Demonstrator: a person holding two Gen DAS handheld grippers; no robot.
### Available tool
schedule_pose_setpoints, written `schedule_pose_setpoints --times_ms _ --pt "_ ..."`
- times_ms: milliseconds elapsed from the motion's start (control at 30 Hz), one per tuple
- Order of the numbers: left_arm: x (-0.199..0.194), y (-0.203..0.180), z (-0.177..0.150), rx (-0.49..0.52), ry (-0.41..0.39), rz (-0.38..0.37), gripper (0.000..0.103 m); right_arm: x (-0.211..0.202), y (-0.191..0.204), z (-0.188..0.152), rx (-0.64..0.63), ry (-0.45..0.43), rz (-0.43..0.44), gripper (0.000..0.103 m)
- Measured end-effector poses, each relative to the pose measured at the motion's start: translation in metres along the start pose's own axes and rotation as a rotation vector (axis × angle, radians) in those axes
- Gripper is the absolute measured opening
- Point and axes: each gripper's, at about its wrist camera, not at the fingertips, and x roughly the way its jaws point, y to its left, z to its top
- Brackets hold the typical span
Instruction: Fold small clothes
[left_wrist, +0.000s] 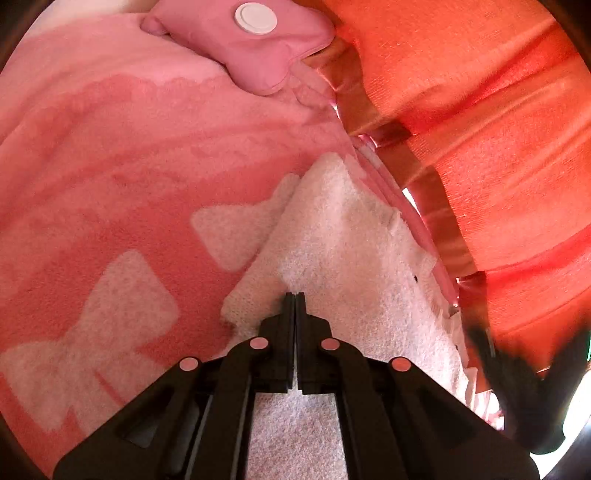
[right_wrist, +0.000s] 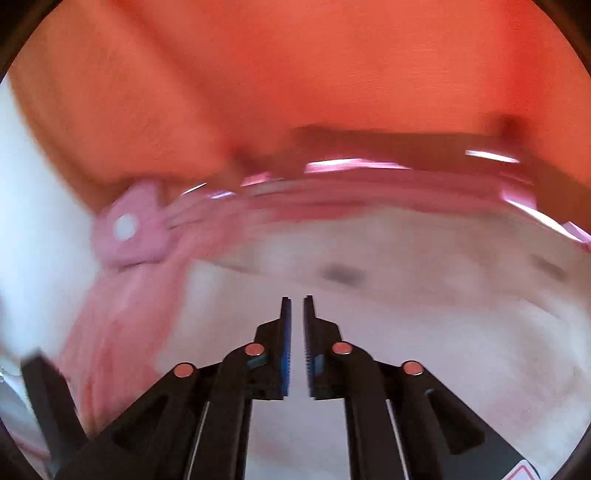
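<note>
Pink blanket (left_wrist: 110, 155) under fluffy white garment (left_wrist: 351, 236).

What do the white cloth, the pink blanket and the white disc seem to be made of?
White cloth: probably terry or fleece; nubbly, matte pile.
Pink blanket: likely plush fleece; soft, fuzzy nap.
White disc: seemingly plastic; smooth, hard-looking, raised rim.

Left gripper (left_wrist: 295, 295) angled downward, black fingers pressed flat together, no gap (whether fabric is pinched between tips unclear). Right gripper (right_wrist: 297, 301) with jaws slightly parted, narrow gap, blue pads (right_wrist: 286, 354) facing each other, nothing between them; view blurred.
</note>
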Motion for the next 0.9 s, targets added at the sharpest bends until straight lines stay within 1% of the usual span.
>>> schedule_pose_setpoints --times_ms 33,67,100,133,167,233,267,333,367,400,467,500,533,567,600,633,667,700,767,833,867,900 --pt "0.000 -0.001 0.000 0.001 -0.002 0.004 0.000 -0.024 -0.040 -0.016 0.046 -0.024 -0.095 0.024" --pt "0.001 -0.002 0.000 0.000 -0.003 0.006 0.000 -0.039 -0.068 -0.027 0.084 -0.033 -0.169 0.034" --pt "0.000 -0.002 0.000 -0.002 -0.004 0.009 0.000 -0.054 -0.102 -0.039 0.146 -0.036 -0.237 0.035" --pt "0.000 -0.002 -0.001 0.000 -0.006 0.012 0.000 -0.065 -0.133 -0.049 0.227 -0.032 -0.252 0.035" --pt "0.000 -0.003 -0.001 0.003 -0.008 0.016 0.000 -0.073 -0.160 -0.058 0.316 -0.029 -0.225 0.035" --pt "0.000 -0.005 -0.001 0.009 -0.014 0.024 0.000 -0.084 -0.187 -0.065 0.404 -0.067 -0.157 0.035" --pt "0.001 -0.005 -0.001 0.013 -0.018 0.030 0.000 -0.083 -0.191 -0.065 0.413 -0.087 -0.119 0.035" --pt "0.001 -0.007 -0.002 0.021 -0.025 0.039 0.000 -0.072 -0.187 -0.059 0.411 -0.093 -0.074 0.034" --pt "0.002 -0.008 -0.002 0.032 -0.030 0.047 0.000 -0.061 -0.182 -0.057 0.412 -0.084 -0.030 0.036" --pt "0.002 -0.009 -0.002 0.040 -0.033 0.052 0.000 -0.049 -0.174 -0.053 0.408 -0.069 -0.004 0.036" --pt "0.002 -0.011 -0.003 0.056 -0.037 0.060 0.000 -0.027 -0.160 -0.050 0.384 -0.030 0.022 0.038" --pt "0.002 -0.011 -0.002 0.059 -0.038 0.062 0.000 -0.024 -0.153 -0.048 0.369 -0.031 0.022 0.041" --pt "0.003 -0.011 -0.002 0.064 -0.038 0.063 0.000 -0.024 -0.148 -0.050 0.352 -0.040 0.014 0.041" --pt "0.003 -0.011 -0.002 0.066 -0.038 0.063 0.000 -0.023 -0.143 -0.047 0.333 -0.041 0.012 0.037" --pt "0.003 -0.011 -0.002 0.063 -0.038 0.061 0.000 -0.028 -0.139 -0.044 0.334 -0.053 0.034 0.008" --pt "0.002 -0.010 -0.002 0.059 -0.037 0.057 0.000 -0.033 -0.134 -0.040 0.342 -0.075 0.070 0.009" --pt "0.002 -0.009 -0.002 0.061 -0.036 0.057 0.000 -0.045 -0.132 -0.035 0.332 -0.121 0.084 0.008" --pt "0.002 -0.010 -0.002 0.066 -0.037 0.058 0.000 -0.056 -0.126 -0.031 0.294 -0.159 0.068 0.007" --pt "0.002 -0.011 -0.003 0.075 -0.039 0.063 0.000 -0.059 -0.124 -0.027 0.256 -0.174 0.023 0.007" --pt "0.003 -0.011 -0.004 0.083 -0.041 0.068 0.000 -0.041 -0.131 -0.030 0.272 -0.107 -0.020 0.007" --pt "0.003 -0.011 -0.004 0.084 -0.042 0.069 0.000 -0.027 -0.138 -0.035 0.306 -0.052 -0.041 0.007" --pt "0.003 -0.011 -0.004 0.084 -0.042 0.070 0.000 -0.020 -0.143 -0.040 0.358 -0.025 -0.028 0.007"
